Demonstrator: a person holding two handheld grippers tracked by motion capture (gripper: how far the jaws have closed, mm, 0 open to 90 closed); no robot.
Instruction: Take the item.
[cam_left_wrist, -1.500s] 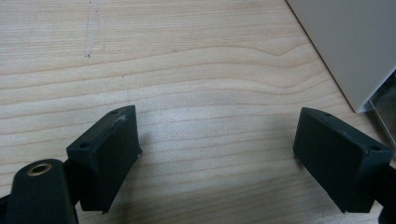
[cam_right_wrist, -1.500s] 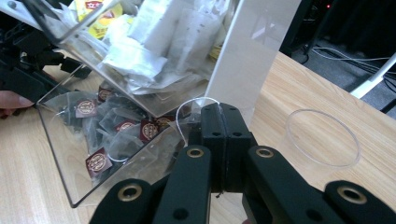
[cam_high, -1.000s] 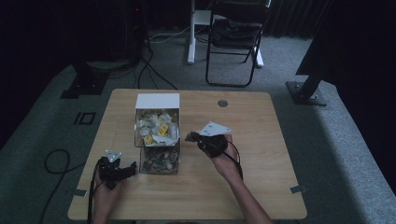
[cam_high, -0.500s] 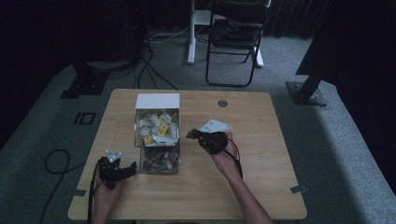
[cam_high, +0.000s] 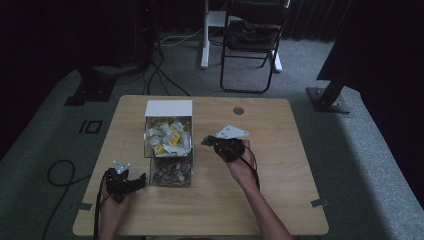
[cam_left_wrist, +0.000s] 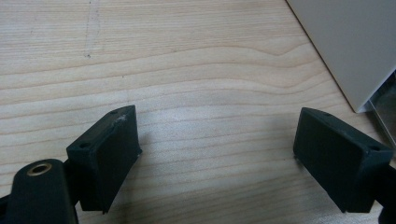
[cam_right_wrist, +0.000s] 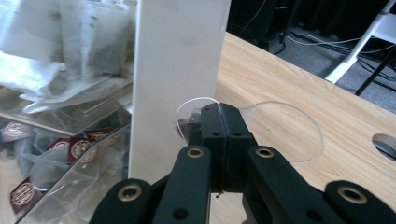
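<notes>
A white tea-bag dispenser box (cam_high: 168, 107) stands mid-table, with yellow-tagged bags (cam_high: 167, 137) in its upper bin and darker bags in the clear lower drawer (cam_high: 172, 172). My right gripper (cam_high: 207, 141) hovers just right of the box, pointing at it. In the right gripper view my right gripper (cam_right_wrist: 219, 112) is shut on a thin clear sachet (cam_right_wrist: 285, 130) that holds a dark bit at its left, close to the box's white side wall (cam_right_wrist: 180, 70). My left gripper (cam_high: 142, 179) rests on the table left of the drawer. In its own view my left gripper (cam_left_wrist: 217, 144) is open over bare wood.
The wooden table (cam_high: 280, 200) has a round cable hole (cam_high: 238, 110) behind the right hand. A folding chair (cam_high: 252, 40) and floor cables lie beyond the far edge. A cable trails off the table's left side (cam_high: 60, 172).
</notes>
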